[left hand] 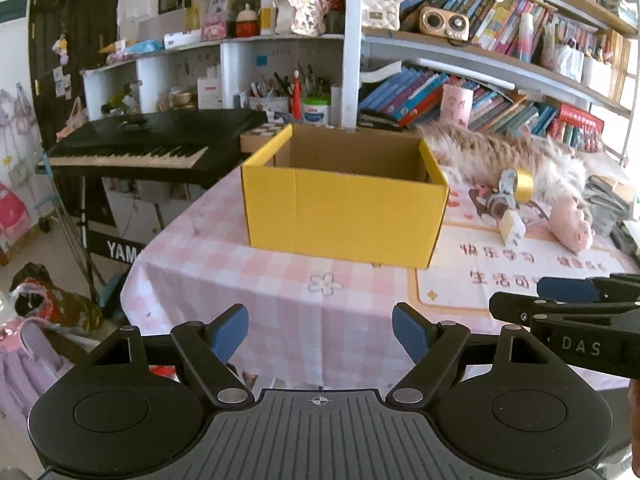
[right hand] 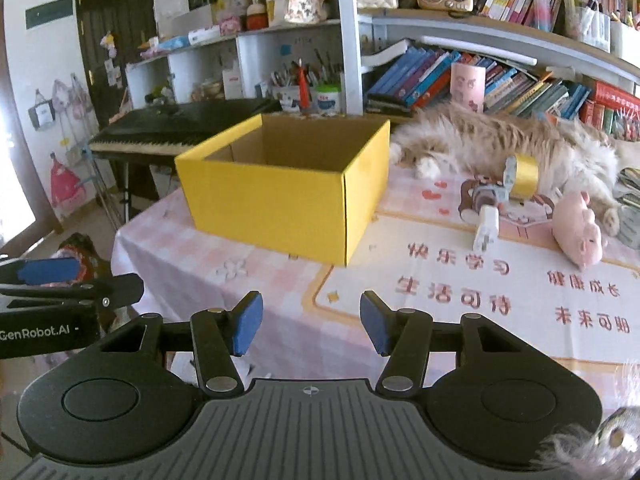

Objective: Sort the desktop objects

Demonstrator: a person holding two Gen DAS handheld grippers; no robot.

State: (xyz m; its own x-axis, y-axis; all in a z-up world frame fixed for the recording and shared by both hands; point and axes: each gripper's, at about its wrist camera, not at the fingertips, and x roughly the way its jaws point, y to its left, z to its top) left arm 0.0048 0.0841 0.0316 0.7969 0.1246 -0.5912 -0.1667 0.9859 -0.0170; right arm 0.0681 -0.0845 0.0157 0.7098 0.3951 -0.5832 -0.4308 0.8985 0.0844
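An open yellow cardboard box (left hand: 344, 216) (right hand: 280, 200) stands on the pink checked tablecloth (left hand: 248, 280); its inside looks empty as far as I see. To its right lie a gold tape roll (right hand: 524, 174) (left hand: 522, 184), a small grey toy (right hand: 486, 196), a white charger plug (right hand: 486, 230) (left hand: 512, 226) and a pink plush pig (right hand: 578, 232) (left hand: 572, 228). My left gripper (left hand: 320, 330) is open and empty at the table's near edge. My right gripper (right hand: 312, 322) is open and empty, to the right of the left one.
A fluffy cat (right hand: 500, 140) lies along the back of the table behind the small objects. A printed desk mat (right hand: 500, 292) covers the right side. A black keyboard (left hand: 132, 148) stands left of the table. Bookshelves (right hand: 500, 72) rise behind.
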